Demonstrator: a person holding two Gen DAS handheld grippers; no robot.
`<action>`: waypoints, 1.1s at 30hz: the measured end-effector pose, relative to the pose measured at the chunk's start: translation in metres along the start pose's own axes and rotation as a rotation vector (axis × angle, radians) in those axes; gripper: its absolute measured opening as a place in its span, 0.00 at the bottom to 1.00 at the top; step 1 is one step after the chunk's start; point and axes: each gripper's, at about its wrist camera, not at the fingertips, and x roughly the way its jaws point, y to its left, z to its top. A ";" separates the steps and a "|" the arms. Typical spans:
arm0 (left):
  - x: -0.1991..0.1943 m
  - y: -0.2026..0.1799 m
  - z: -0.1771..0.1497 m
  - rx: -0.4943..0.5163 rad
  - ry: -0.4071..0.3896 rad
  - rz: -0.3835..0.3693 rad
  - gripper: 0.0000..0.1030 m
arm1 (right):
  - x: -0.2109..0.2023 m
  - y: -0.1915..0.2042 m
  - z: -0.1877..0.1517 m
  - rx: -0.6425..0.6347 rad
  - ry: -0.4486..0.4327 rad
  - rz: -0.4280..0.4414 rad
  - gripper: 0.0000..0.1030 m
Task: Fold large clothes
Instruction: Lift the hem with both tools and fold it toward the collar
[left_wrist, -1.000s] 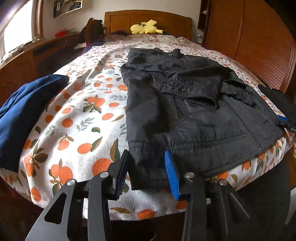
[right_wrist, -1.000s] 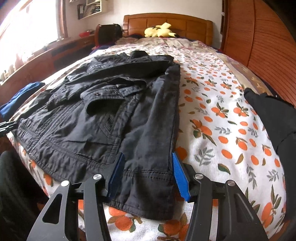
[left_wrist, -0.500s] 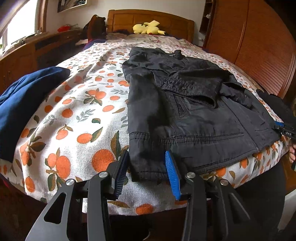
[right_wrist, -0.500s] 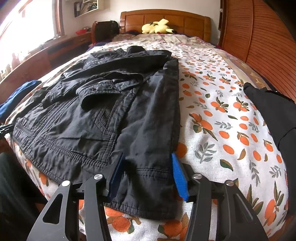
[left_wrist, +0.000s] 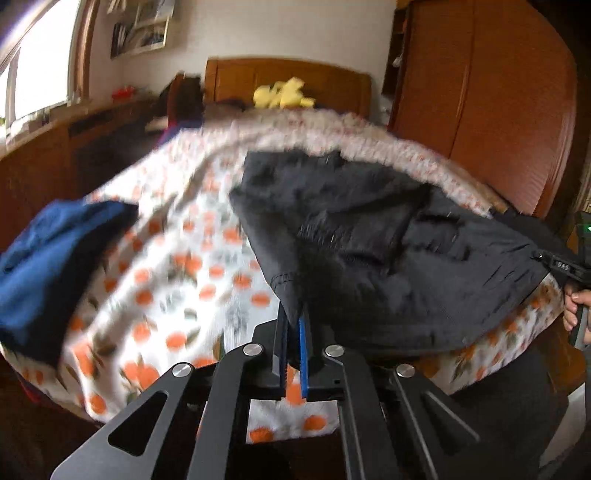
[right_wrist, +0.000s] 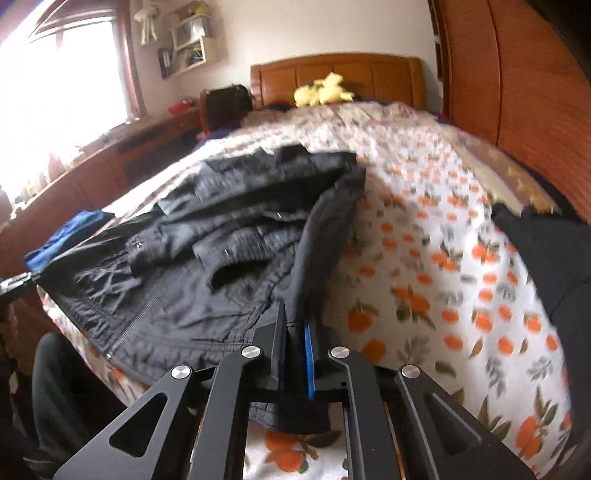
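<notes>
A black jacket lies spread on the bed, its hem at the near edge. My left gripper is shut on the jacket's left hem corner and holds it raised off the bed. My right gripper is shut on the right hem corner of the jacket, also pulled up. In the left wrist view the right gripper shows at the jacket's far corner. Both views are blurred by motion.
The bed has an orange-print sheet and a wooden headboard with a yellow plush toy. A blue garment lies at the left edge, a black garment at the right. A wooden wardrobe stands on the right.
Both grippers went from open around the hem corners to shut on them. Both have lifted the hem, and the views now tilt upward.
</notes>
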 end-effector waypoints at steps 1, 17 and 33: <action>-0.006 -0.002 0.006 0.002 -0.019 0.000 0.04 | -0.004 0.003 0.005 -0.009 -0.014 -0.005 0.05; -0.134 -0.035 0.066 0.021 -0.279 -0.019 0.03 | -0.142 0.034 0.058 -0.132 -0.240 -0.018 0.05; -0.148 -0.047 0.013 0.016 -0.214 -0.040 0.04 | -0.159 0.036 -0.008 -0.144 -0.163 0.005 0.05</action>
